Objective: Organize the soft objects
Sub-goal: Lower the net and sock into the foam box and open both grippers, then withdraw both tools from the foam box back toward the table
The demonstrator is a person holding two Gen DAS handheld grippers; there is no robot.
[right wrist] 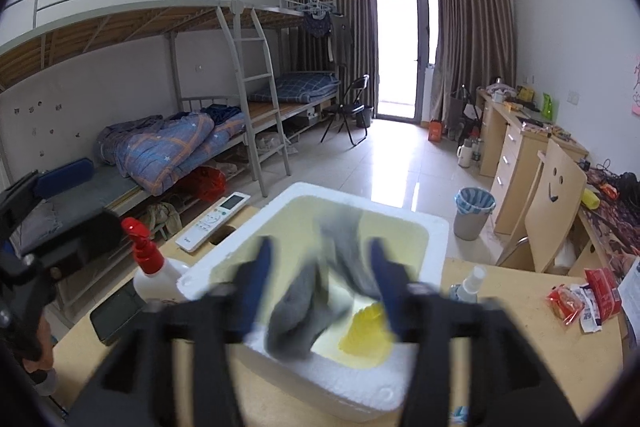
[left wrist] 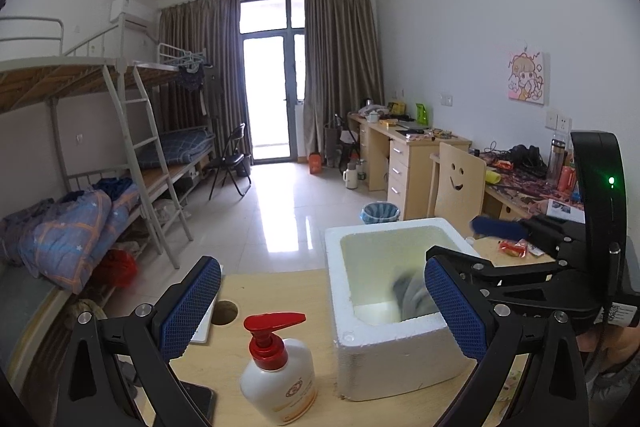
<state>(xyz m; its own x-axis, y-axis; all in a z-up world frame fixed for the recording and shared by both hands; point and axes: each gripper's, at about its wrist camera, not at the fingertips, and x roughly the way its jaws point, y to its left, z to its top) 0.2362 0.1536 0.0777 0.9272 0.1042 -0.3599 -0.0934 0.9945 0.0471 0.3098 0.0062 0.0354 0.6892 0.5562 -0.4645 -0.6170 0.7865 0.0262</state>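
Sock [right wrist: 298, 303], grey, sits blurred between the parted pads of the right tongs [right wrist: 320, 291], draped over the near wall of the foam box [right wrist: 434, 227] and hanging inward; the pads appear clear of it, so judge it released. To finish well, hold the right tongs parted and lift straight up so no pad drags the cloth back over the rim. A yellow item [right wrist: 366, 335] lies on the box floor beside it. Left tongs [left wrist: 320, 311] are released and empty, beside the box above the soap bottle [left wrist: 278, 379]; keep them there to steady the light box on the surface [right wrist: 516, 355].
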